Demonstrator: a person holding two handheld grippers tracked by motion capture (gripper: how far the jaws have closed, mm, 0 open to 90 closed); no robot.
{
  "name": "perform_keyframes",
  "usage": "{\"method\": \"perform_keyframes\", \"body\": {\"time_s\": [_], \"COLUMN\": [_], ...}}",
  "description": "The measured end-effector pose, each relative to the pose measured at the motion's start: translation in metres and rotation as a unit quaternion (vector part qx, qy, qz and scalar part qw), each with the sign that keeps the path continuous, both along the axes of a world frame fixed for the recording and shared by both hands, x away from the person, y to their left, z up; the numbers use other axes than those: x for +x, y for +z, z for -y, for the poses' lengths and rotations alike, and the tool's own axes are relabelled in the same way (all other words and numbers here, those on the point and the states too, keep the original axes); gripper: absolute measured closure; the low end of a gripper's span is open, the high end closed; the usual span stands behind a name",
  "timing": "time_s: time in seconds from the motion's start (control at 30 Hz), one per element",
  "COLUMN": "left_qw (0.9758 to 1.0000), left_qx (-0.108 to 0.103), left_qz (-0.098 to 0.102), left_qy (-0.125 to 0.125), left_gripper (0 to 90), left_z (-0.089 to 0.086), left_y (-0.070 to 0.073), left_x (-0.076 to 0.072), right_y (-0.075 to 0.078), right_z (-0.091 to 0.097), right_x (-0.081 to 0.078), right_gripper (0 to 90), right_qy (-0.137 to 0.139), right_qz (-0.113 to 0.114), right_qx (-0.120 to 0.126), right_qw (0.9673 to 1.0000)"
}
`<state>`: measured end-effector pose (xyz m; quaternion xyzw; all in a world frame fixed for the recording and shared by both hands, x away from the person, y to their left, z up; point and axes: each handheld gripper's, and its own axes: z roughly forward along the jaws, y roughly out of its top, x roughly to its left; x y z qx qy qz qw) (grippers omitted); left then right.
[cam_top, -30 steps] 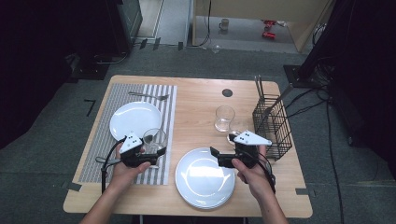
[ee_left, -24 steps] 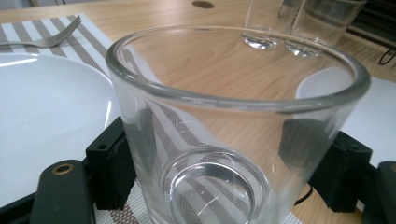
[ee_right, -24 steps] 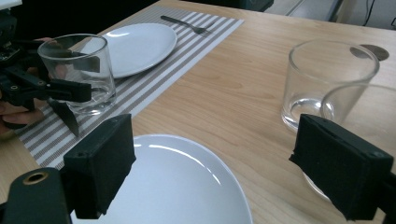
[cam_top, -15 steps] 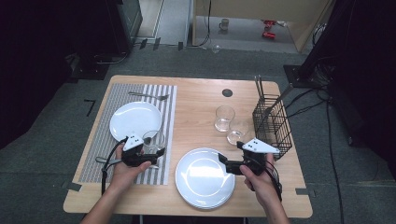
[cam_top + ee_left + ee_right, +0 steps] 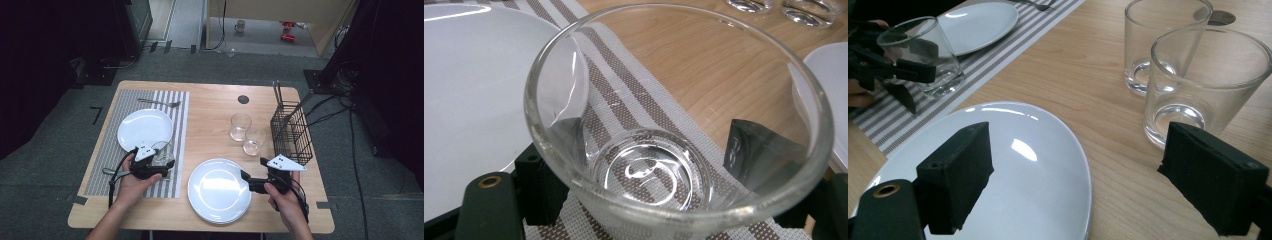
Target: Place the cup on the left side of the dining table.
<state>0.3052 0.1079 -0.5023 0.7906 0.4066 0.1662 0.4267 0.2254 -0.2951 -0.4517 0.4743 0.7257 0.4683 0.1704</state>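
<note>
The left gripper (image 5: 167, 164) has its jaws closed against the sides of a clear glass tumbler (image 5: 674, 130), which stands upright on the striped placemat (image 5: 107, 155) just beside a small white plate (image 5: 145, 127). The right gripper (image 5: 246, 176) holds nothing; its jaws stand wide apart over the edge of a large white plate (image 5: 1038, 175). Two more empty glasses (image 5: 1198, 85) stand close together on the bare wooden table (image 5: 210, 107), near a black wire basket (image 5: 292, 132).
</note>
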Motion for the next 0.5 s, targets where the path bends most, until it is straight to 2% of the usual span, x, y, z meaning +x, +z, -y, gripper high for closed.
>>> {"method": "perform_keyframes", "body": {"time_s": [0.2, 0.37, 0.5], "left_qw": [0.9999, 0.9997, 0.9997], "left_qx": [0.010, 0.017, 0.016], "left_qz": [0.005, 0.002, 0.002], "left_qy": [0.011, 0.014, 0.017], "left_gripper": [21.3, 21.2, 21.2], "left_z": [0.000, 0.000, -0.001], "left_y": [-0.001, 0.000, 0.000], "left_x": [0.002, 0.005, 0.006], "right_y": [0.015, 0.007, -0.002], "right_z": [-0.004, -0.002, 0.004], "right_x": [0.001, 0.000, -0.002], "right_gripper": [12.4, 12.4, 12.4], "right_qy": [0.003, 0.002, -0.006], "right_qz": [0.018, 0.010, 0.000], "right_qx": [0.000, -0.006, -0.006], "right_qw": [0.9998, 0.9999, 1.0000]}}
